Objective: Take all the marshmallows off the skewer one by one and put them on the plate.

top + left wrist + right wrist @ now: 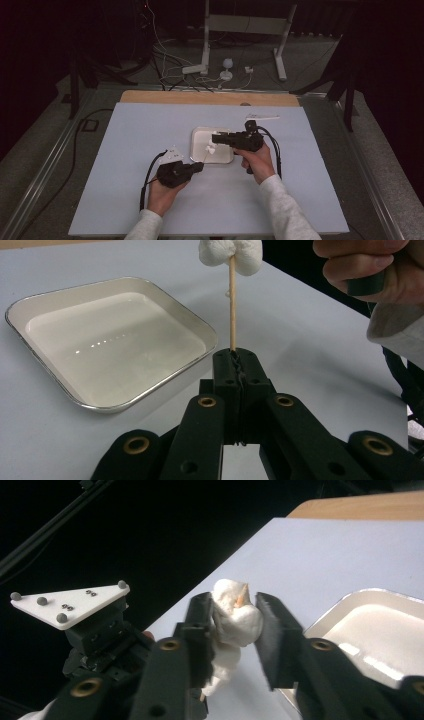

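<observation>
Now | left tool (235, 365) clamps wooden skewer (232, 305) upright beside tray (150, 400) | right tool (235, 615) nips marshmallow (235, 617) at skewer's tip | advice: hold skewer steady, squeeze softly, slide marshmallow straight along it.

I see the tray (200, 150) on the counter (125, 200) between my two tongs: left tongs (199, 167) before it, right tongs (216, 138) over it, marshmallow (211, 148) on the skewer (232, 305) between them.

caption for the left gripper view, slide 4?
Left gripper clamps a wooden skewer topped with a marshmallow, beside a white tray.
</observation>
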Tool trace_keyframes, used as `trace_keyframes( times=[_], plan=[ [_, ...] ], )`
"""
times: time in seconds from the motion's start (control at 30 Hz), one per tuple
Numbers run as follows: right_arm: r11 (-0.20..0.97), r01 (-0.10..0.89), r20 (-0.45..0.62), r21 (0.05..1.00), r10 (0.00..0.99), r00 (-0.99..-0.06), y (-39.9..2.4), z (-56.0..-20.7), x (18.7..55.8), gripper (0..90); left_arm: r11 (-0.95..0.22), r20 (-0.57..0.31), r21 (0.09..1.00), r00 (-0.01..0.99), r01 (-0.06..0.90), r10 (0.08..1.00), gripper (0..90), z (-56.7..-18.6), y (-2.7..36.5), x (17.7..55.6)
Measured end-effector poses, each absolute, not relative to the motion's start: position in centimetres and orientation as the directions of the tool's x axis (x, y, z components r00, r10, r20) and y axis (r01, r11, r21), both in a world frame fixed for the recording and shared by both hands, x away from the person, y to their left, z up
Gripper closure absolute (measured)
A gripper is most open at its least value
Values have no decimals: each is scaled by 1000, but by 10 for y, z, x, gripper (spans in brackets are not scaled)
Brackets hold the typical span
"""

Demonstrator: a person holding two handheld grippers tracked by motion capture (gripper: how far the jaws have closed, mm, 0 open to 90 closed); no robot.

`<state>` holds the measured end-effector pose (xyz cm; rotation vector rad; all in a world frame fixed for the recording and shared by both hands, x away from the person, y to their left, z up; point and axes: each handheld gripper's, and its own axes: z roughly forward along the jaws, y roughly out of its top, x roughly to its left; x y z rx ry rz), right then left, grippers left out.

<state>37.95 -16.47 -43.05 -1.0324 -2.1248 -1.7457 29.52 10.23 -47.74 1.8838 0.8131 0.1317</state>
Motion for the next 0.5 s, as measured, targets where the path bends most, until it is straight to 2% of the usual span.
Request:
trace_keyframes(
  times=[0.1, 0.13, 0.2, 0.27, 0.47, 0.5],
  plan=[
    [59, 620, 556, 782, 383, -738, -164, -429, 379, 743, -243, -254, 847, 762, 472, 596, 892, -478, 102, 295],
    [64, 616, 550, 785, 385, -741, -162, -429, 378, 752, -241, -254, 848, 762, 471, 595, 824, -478, 102, 296],
    [62, 617, 552, 785, 383, -741, -161, -429, 377, 755, -249, -258, 846, 770, 472, 583, 825, -479, 100, 295],
    [52, 620, 560, 782, 376, -738, -159, -429, 377, 763, -265, -247, 843, 774, 469, 584, 900, -480, 98, 295],
    [30, 627, 579, 779, 349, -737, -156, -426, 376, 771, -276, -231, 844, 776, 460, 587, 896, -480, 96, 294],
    [28, 623, 576, 782, 350, -739, -156, -426, 376, 772, -268, -233, 847, 774, 459, 589, 837, -479, 97, 294]
  ],
)
